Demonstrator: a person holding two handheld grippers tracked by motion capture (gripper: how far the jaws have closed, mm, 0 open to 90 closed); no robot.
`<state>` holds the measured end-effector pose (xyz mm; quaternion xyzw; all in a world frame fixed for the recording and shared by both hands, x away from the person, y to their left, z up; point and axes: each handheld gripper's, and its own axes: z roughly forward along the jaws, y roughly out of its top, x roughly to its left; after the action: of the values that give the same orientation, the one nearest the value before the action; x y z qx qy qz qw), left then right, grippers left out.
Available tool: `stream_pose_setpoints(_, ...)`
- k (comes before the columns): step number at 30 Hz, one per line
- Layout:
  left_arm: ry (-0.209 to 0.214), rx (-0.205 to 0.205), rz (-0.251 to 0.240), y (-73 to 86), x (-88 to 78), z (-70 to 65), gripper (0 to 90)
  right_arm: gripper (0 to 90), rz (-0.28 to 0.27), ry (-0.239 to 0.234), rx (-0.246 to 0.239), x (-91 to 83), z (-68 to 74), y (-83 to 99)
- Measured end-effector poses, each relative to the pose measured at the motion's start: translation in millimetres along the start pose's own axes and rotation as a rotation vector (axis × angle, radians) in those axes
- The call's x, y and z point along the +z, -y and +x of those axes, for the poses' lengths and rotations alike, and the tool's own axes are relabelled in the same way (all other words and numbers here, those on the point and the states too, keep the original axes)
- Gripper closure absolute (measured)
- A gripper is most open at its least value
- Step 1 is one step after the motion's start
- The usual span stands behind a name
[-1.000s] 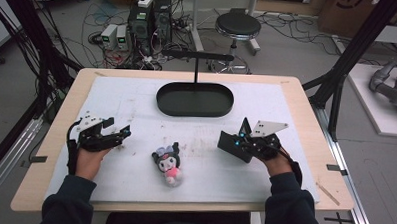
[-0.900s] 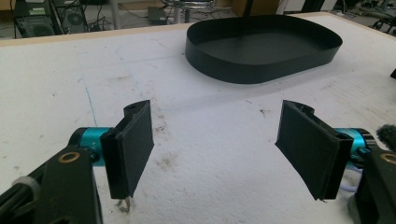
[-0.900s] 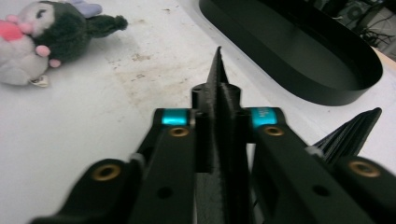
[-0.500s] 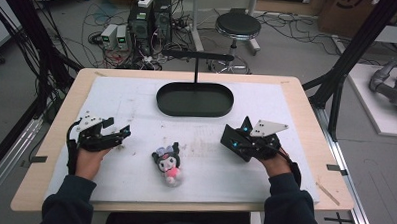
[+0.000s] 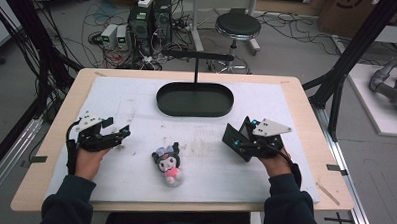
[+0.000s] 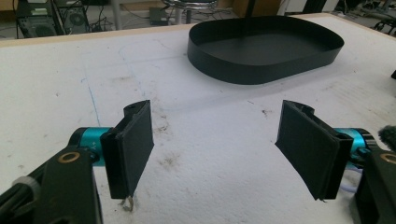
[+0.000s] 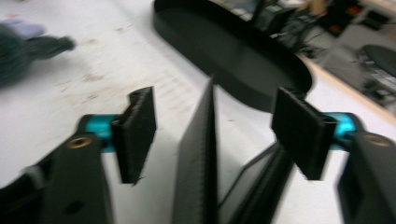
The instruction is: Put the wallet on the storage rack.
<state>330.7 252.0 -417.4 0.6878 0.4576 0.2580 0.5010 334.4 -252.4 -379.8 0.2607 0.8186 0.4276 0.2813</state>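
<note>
My right gripper (image 7: 212,135) has just spread around a thin black panel (image 7: 198,158), blurred, its bottom cut off; left gripper (image 6: 217,149) spread, empty.

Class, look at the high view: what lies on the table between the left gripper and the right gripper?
In the high view, a small plush doll lies on the white mat between the left gripper and the right gripper, touching neither.

Left gripper (image 5: 119,134), right gripper (image 5: 234,141): black bodies, flat black pads, teal collars, brass screws, grey three-cornered top plates, trailing black cables. Person: dark sleeves (image 5: 66,202).
</note>
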Motion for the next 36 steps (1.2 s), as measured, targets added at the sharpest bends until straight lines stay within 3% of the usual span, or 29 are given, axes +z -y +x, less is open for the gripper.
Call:
stream_pose_setpoints(4,-0.003,-0.005,-0.002,0.1,-1.0,0.9,26.8,20.4,0.006,0.083,0.062,-8.6,-4.5,4.4)
stream_pose_setpoints(7,-0.005,-0.007,-0.003,0.3,-1.3,1.8,26.8,20.4,0.043,0.109,0.119,-15.4,-5.4,13.1)
stream_pose_setpoints(9,-0.005,-0.008,-0.003,0.1,-1.1,1.6,26.8,20.4,0.053,0.098,0.158,-17.4,-7.6,19.0)
stream_pose_setpoints(12,-0.001,-0.002,-0.003,-0.2,-0.1,0.4,26.8,20.5,0.061,0.042,0.243,-10.5,-10.5,27.4)
stream_pose_setpoints(13,-0.001,0.000,-0.001,-0.3,0.0,0.1,26.8,22.0,0.079,0.026,0.249,-5.7,-9.8,30.2)
stream_pose_setpoints(14,-0.001,-0.001,0.000,-0.3,0.2,0.1,26.8,33.9,0.116,-0.005,0.267,4.0,-7.6,34.2)
stream_pose_setpoints(16,-0.002,-0.001,0.002,-0.4,0.5,-0.1,26.8,38.6,0.123,-0.015,0.268,6.8,-7.1,35.2)
stream_pose_setpoints(20,-0.002,-0.001,0.001,0.2,0.5,0.4,26.8,69.2,0.118,-0.028,0.259,8.0,-7.4,33.6)
stream_pose_setpoints(22,-0.001,-0.004,0.003,0.7,0.6,0.2,26.8,76.0,0.109,-0.027,0.251,5.7,-7.8,32.1)
stream_pose_setpoints(24,-0.002,-0.004,0.004,0.8,0.3,0.2,26.8,77.0,0.102,0.000,0.236,4.0,-8.2,29.6)
stream_pose_setpoints(30,-0.006,-0.007,-0.002,0.9,-1.0,0.8,26.9,77.5,0.023,0.014,0.242,1.3,-15.3,17.5)
stream_pose_setpoints(36,0.004,-0.002,-0.010,0.6,-0.8,1.1,26.8,77.4,-0.024,0.000,0.215,16.0,-26.1,-5.9)
